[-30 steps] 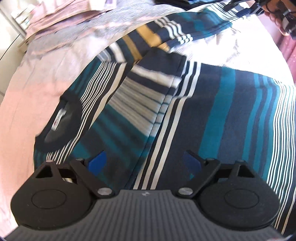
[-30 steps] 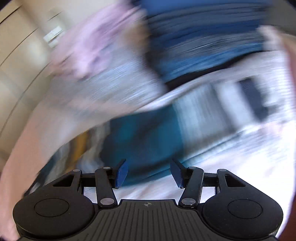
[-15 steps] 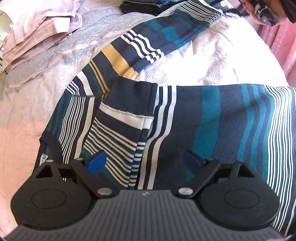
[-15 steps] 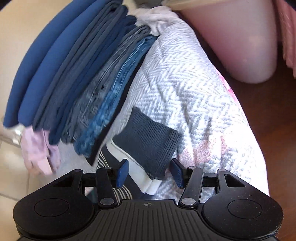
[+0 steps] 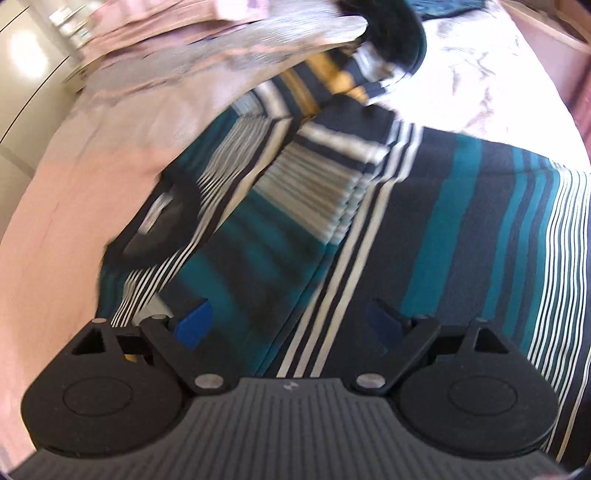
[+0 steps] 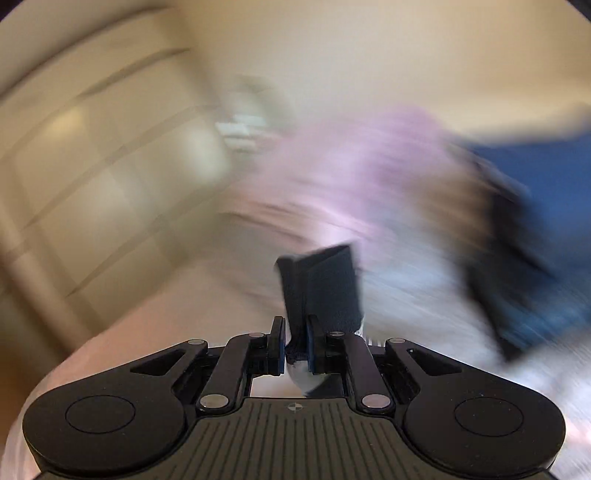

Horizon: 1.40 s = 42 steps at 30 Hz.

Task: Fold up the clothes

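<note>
A navy, teal and white striped sweater (image 5: 424, 236) lies spread on the bed in the left wrist view, one sleeve (image 5: 317, 173) folded over its body. My left gripper (image 5: 291, 325) hovers open just above the sweater, nothing between its fingers. The far sleeve (image 5: 332, 79), with a yellow band, lifts off the bed toward the top of the view. In the right wrist view my right gripper (image 6: 296, 349) is shut on that sleeve's dark ribbed cuff (image 6: 325, 284), which stands up between the pads. That view is heavily blurred.
The bed carries a pale pink and grey herringbone cover (image 5: 122, 110). Folded pink fabric (image 5: 155, 14) lies at its far left; blurred pink (image 6: 362, 166) and blue (image 6: 535, 206) clothes show in the right wrist view. Cream cabinet doors (image 6: 92, 177) stand beyond.
My right gripper has shut on the dark cuff and swung left with it, lifting the far sleeve. The left gripper stays open and has shifted over the sweater.
</note>
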Motion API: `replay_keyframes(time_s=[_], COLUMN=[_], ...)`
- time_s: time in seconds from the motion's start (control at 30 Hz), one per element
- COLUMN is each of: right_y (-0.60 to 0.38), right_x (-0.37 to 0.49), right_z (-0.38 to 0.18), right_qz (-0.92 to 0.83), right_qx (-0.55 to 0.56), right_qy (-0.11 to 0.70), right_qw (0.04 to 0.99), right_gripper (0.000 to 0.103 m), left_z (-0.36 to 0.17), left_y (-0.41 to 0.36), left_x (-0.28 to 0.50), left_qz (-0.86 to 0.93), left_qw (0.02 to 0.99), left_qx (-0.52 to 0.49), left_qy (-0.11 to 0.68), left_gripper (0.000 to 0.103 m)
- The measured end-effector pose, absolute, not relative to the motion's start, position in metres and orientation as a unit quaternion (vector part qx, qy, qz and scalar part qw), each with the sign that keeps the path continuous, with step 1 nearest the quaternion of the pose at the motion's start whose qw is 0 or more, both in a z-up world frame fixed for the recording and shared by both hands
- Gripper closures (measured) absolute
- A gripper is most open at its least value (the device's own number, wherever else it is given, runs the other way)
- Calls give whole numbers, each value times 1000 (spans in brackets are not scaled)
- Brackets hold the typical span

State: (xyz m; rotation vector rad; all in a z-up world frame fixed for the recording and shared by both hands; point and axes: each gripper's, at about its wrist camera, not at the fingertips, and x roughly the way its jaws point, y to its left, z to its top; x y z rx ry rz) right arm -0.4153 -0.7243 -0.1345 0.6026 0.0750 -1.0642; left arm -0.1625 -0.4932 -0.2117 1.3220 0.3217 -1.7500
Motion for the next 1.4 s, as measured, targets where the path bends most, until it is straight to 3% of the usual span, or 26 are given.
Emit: replay_keyframes(time_s=[0.13, 0.23, 0.37, 0.4, 0.43, 0.5, 0.7, 0.83, 0.97, 1.13, 1.2, 1.23, 1.27, 1.4], right_y=[-675, -629, -577, -568, -561, -558, -571, -584, -598, -615, -619, -620, -622, -617], right_x=[-292, -211, -155, -150, -153, -166, -219, -251, -271, -290, -291, -292, -292, -286], right_z=[-99, -134, -198, -210, -218, -229, -232, -237, -240, -245, -249, -251, -253, -262], right_qz=[-359, -262, -200, -196, -201, -214, -295, -354, -381, -406, -412, -415, -419, -458], right_qx=[192, 209, 211, 205, 209, 226, 258, 279, 289, 301, 299, 295, 292, 224], right_qy=[43, 95, 229, 260, 276, 293, 336, 351, 354, 357, 362, 366, 370, 405], right_qw=[913, 937, 929, 923, 916, 904, 857, 821, 803, 785, 781, 779, 776, 759], right_gripper=[94, 94, 91, 78, 53, 36, 36, 36, 36, 36, 36, 36, 36, 36], left_z=[-206, -205, -210, -212, -214, -218, -227, -237, -251, -281, -278, -275, -271, -247], left_y=[-470, -450, -433, -432, -431, -433, -465, -504, -530, -548, -550, -550, -550, -544], left_x=[-115, -78, -40, -36, -31, -26, -27, -7, -1, -9, -12, -12, -11, -3], left_qz=[-678, -654, -635, -635, -634, -639, -670, -665, -660, -637, -639, -637, -638, -657], left_qw=[484, 509, 532, 534, 536, 535, 527, 541, 548, 534, 530, 530, 529, 526], left_qx=[530, 529, 519, 516, 513, 506, 455, 380, 338, 373, 368, 363, 356, 306], left_qy=[159, 182, 211, 215, 218, 223, 257, 347, 386, 412, 419, 426, 432, 446], left_gripper=[14, 14, 14, 14, 14, 14, 21, 48, 49, 50, 63, 74, 93, 98])
